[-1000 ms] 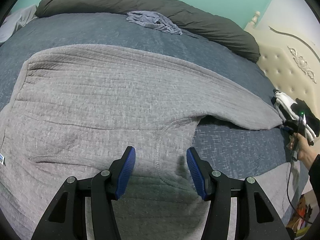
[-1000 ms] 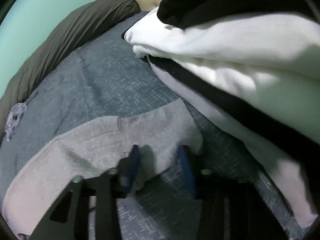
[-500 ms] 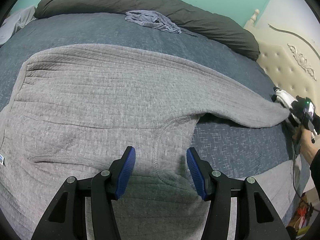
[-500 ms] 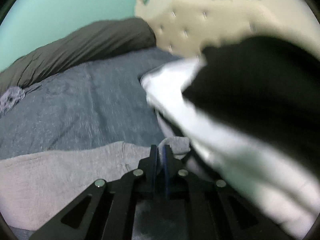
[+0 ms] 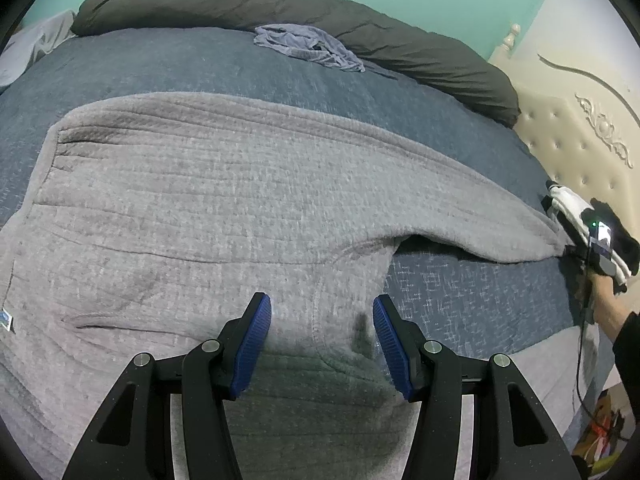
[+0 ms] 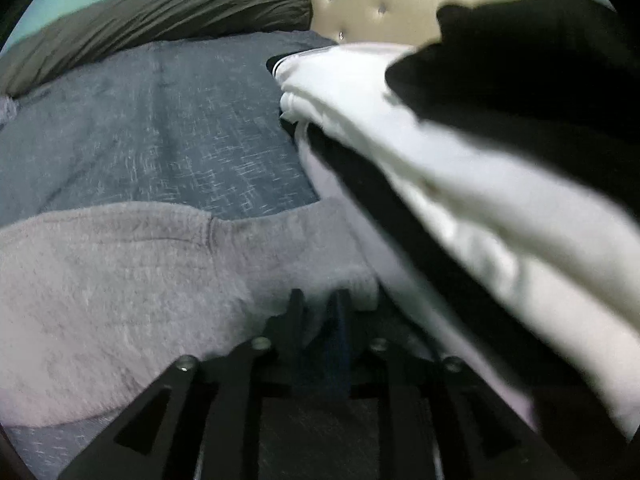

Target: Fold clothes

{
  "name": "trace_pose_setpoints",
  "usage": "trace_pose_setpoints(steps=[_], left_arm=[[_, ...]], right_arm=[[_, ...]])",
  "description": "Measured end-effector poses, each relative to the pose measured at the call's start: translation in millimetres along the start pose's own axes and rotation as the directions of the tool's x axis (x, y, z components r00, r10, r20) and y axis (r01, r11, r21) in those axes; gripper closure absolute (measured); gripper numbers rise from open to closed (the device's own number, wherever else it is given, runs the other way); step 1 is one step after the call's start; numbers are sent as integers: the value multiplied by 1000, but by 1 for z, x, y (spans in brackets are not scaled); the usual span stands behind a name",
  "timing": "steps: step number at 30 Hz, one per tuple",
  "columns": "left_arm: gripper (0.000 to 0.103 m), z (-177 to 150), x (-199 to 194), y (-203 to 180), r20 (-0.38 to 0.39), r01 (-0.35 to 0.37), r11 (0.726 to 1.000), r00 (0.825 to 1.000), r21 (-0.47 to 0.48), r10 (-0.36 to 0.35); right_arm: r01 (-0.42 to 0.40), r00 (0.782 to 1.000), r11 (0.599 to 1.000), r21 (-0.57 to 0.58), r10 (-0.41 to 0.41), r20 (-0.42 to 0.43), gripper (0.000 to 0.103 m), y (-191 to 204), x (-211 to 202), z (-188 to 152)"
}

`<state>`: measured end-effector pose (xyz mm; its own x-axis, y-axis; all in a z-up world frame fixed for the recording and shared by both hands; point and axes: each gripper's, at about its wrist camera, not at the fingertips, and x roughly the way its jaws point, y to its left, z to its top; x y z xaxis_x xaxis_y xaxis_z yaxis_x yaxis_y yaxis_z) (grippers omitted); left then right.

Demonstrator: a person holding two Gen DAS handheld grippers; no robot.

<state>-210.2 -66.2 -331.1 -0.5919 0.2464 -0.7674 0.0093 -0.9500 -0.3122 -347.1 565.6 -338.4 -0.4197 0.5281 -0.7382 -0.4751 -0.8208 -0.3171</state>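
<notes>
A grey fleece sweatshirt point(image 5: 208, 208) lies spread on the blue bedspread point(image 5: 168, 68). One sleeve point(image 5: 480, 216) stretches to the right, slightly lifted at its end. My left gripper point(image 5: 322, 322) is open just above the sweatshirt's body near the armpit seam. My right gripper point(image 6: 320, 304) is shut on the sleeve's cuff point(image 6: 296, 248); it also shows in the left wrist view point(image 5: 596, 244) at the sleeve's far end.
A folded white and black stack of clothes point(image 6: 460, 152) sits right beside the cuff, near the cream padded headboard point(image 5: 580, 144). A dark duvet roll point(image 5: 280, 8) and a crumpled blue-grey garment point(image 5: 308, 44) lie at the far side.
My right gripper went from open around the cuff to shut on it and lifted the sleeve end slightly. The left gripper stayed open and nearly still.
</notes>
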Motion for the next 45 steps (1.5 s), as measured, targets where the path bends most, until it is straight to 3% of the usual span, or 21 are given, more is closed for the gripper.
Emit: trace_pose_setpoints(steps=[4, 8, 11, 14, 17, 21, 32, 35, 45], left_arm=[[46, 3, -10, 5, 11, 8, 1000, 1000, -21, -7], [46, 2, -24, 12, 23, 5, 999, 1000, -36, -4], [46, -2, -37, 18, 28, -16, 999, 999, -45, 17], [46, -6, -52, 24, 32, -31, 998, 999, -54, 33], [46, -15, -72, 33, 37, -46, 996, 998, -71, 49], [46, -32, -93, 46, 30, -65, 993, 997, -100, 68], [45, -90, -137, 87, 1, -116, 976, 993, -184, 118], [45, -102, -147, 93, 0, -129, 972, 991, -196, 132], [45, -136, -155, 98, -29, -147, 961, 989, -234, 144]], right_arm=[[-70, 996, 997, -16, 71, 46, 79, 4, -28, -6], [-241, 967, 971, 10, 239, 84, 72, 17, -67, -22], [-364, 928, 931, 25, 360, 93, 66, 34, -92, -36], [-488, 872, 872, 36, 484, 74, 65, 53, -117, -57], [-547, 836, 836, 36, 545, 62, 60, 74, -129, -66], [-594, 804, 803, 46, 594, 25, 58, 81, -153, -89], [-671, 737, 713, 203, 672, 72, 51, 67, -211, -174], [-692, 717, 696, 193, 695, 65, 51, 76, -228, -200], [-727, 684, 660, 191, 722, 107, 50, 86, -245, -239]])
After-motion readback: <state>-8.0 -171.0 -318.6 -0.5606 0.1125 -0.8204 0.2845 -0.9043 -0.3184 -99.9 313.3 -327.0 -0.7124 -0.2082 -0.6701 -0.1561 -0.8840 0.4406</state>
